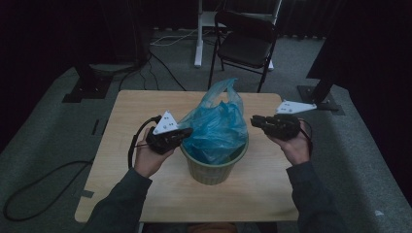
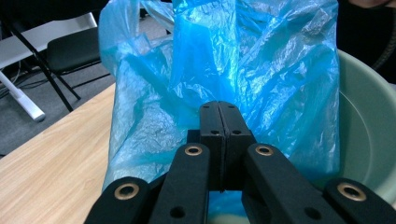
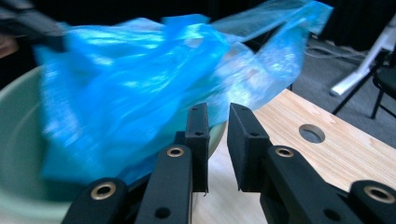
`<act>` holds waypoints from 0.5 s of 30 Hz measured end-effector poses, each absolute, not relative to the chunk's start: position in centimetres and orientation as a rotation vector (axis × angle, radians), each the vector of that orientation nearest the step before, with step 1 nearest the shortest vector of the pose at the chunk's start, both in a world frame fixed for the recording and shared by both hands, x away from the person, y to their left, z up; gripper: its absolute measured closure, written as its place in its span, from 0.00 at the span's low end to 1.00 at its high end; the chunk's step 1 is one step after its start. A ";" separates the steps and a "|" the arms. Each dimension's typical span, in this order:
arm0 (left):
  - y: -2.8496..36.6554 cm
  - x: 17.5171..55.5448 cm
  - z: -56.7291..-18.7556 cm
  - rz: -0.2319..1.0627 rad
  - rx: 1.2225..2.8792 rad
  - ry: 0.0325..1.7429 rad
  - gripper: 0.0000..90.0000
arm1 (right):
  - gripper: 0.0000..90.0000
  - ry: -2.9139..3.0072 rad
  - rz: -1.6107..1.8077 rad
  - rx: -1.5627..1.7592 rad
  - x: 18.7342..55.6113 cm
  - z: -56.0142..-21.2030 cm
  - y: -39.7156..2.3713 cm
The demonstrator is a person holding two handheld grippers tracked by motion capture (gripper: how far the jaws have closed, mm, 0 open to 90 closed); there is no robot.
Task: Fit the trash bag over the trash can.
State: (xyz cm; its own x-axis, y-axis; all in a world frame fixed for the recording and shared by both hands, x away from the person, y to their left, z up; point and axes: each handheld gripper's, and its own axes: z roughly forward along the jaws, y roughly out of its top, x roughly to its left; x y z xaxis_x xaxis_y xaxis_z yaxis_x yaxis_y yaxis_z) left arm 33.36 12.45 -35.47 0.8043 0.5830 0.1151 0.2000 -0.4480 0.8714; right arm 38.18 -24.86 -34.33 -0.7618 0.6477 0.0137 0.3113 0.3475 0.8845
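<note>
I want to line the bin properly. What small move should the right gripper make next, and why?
Probably move the right gripper toward the blue bag and grip its near edge. Its jaws stand apart with nothing between them, while the left gripper is shut at the bag over the green bin.

Bag (image 1: 217,121) blue, translucent; bin (image 1: 214,167) pale green; table (image 1: 145,104) light wood, apparently.

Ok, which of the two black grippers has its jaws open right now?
The right gripper: a clear gap shows between its jaws, beside the green bucket. The left gripper has its jaws pressed together at the blue plastic bag.
</note>
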 end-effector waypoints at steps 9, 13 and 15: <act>13.1 33.1 -35.7 0.509 2.021 0.590 0.98 | 0.79 2.356 1.439 0.751 38.8 -33.6 -20.8; 13.4 33.0 -35.7 0.514 2.018 0.592 0.98 | 0.78 2.400 1.464 0.691 38.1 -33.4 -20.0; 13.6 32.9 -35.7 0.516 2.014 0.595 0.98 | 0.80 2.421 1.495 0.672 37.7 -33.4 -19.9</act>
State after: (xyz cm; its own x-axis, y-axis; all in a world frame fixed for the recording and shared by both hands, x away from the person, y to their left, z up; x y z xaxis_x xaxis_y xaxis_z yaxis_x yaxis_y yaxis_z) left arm 32.87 13.62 -35.72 0.7935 0.5972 0.1174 0.2012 -0.4395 0.8754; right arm 37.74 -19.94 -33.38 -0.8718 0.4870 0.0533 0.2659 0.3789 0.8864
